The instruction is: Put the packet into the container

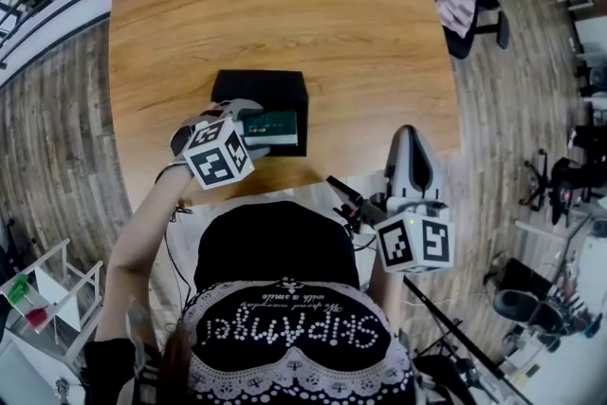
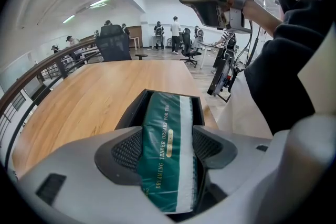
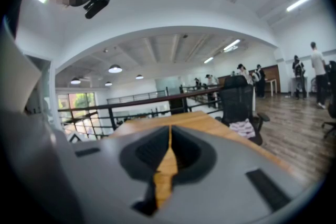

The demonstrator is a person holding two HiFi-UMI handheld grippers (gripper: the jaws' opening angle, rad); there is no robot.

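My head view looks steeply down on the bench (image 1: 285, 14), the left gripper (image 1: 248, 117) and the right gripper (image 1: 410, 139). The left gripper view looks low along its jaws, close over the packet (image 2: 163, 149) and container (image 2: 137, 107), across that same bench. The right gripper view faces level along the bench top.

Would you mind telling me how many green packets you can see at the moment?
1. The green packet is gripped between the jaws of the left gripper, over the black container. Others could lie hidden inside it beneath the packet.
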